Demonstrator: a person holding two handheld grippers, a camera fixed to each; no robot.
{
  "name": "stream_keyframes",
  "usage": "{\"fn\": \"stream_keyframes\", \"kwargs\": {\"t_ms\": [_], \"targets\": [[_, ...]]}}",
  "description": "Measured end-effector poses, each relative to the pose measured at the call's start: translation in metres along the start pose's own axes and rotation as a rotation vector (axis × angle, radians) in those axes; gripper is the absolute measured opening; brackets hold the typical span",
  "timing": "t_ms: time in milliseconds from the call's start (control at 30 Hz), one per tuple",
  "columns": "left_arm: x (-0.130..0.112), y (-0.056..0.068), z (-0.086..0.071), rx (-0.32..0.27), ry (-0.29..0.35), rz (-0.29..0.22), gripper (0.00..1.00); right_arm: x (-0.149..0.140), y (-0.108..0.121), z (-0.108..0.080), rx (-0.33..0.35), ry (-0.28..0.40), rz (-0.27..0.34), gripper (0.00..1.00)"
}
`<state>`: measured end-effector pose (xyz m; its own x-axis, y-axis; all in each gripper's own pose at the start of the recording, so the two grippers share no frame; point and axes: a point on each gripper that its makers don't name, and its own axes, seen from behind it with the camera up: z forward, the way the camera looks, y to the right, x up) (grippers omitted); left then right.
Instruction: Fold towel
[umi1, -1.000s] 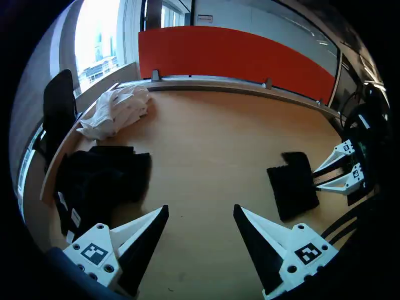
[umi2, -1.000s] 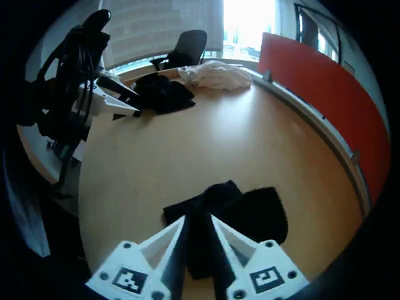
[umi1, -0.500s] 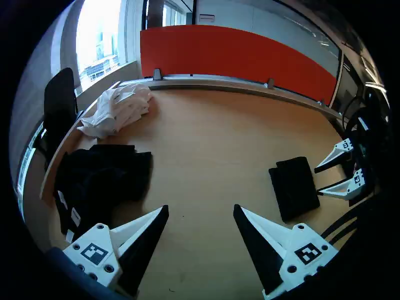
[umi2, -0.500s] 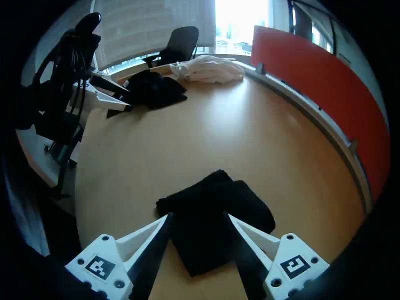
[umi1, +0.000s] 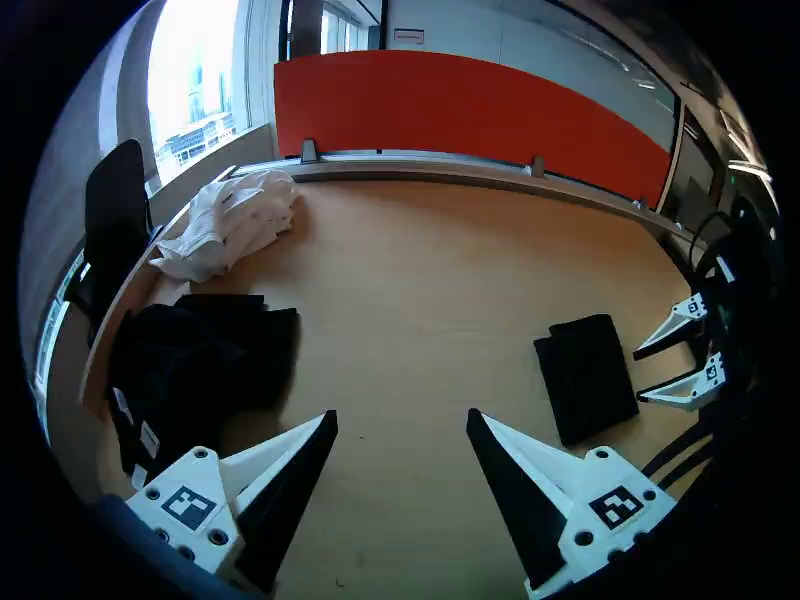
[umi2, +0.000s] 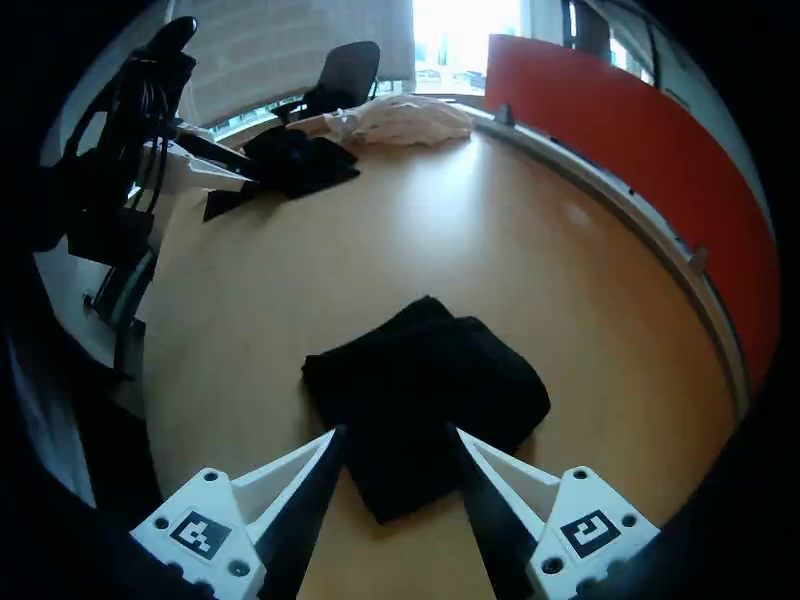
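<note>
Towel folded on bench. Right gripper jaws released at its near edge; left gripper released, well apart. Risk: jaw tip snags top layer, fold opens.

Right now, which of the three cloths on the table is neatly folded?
The small black towel before the right gripper; the bigger black pile and the white pile are loose heaps.

No words or numbers can be read anywhere. The square black-and-white markers on the left gripper and the right gripper carry only block patterns. A small notice at the far end and white tags on the dark clothes at the left are too small to read.
</note>
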<state>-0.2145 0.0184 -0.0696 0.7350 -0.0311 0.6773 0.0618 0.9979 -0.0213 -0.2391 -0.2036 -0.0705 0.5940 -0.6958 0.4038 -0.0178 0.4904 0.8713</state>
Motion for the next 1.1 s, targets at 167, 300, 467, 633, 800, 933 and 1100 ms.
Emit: {"fn": "stream_keyframes", "kwargs": {"t_ms": [167, 300, 467, 633, 800, 933, 1100], "targets": [[0.000, 0.002, 0.001, -0.002, -0.001, 0.004, 0.96, -0.015, 0.000, 0.000, -0.006, -0.019, 0.013, 0.74], [0.000, 0.003, 0.001, -0.003, -0.001, 0.006, 0.96, -0.026, -0.001, -0.001, -0.011, -0.035, 0.021, 0.74], [0.000, 0.004, 0.002, -0.005, -0.001, 0.008, 0.96, -0.041, -0.003, -0.001, -0.015, -0.060, 0.027, 0.74], [0.000, 0.006, 0.002, -0.006, -0.003, 0.010, 0.96, -0.055, -0.005, -0.001, -0.018, -0.082, 0.035, 0.74], [-0.001, 0.007, 0.002, -0.007, -0.004, 0.013, 0.96, -0.063, -0.005, -0.001, -0.021, -0.093, 0.043, 0.74], [-0.002, 0.007, 0.002, -0.009, -0.006, 0.012, 0.96, -0.071, -0.005, 0.000, -0.026, -0.106, 0.048, 0.63], [-0.003, 0.008, 0.002, -0.010, -0.006, 0.010, 0.96, -0.080, -0.004, 0.002, -0.036, -0.119, 0.060, 0.50]]}}
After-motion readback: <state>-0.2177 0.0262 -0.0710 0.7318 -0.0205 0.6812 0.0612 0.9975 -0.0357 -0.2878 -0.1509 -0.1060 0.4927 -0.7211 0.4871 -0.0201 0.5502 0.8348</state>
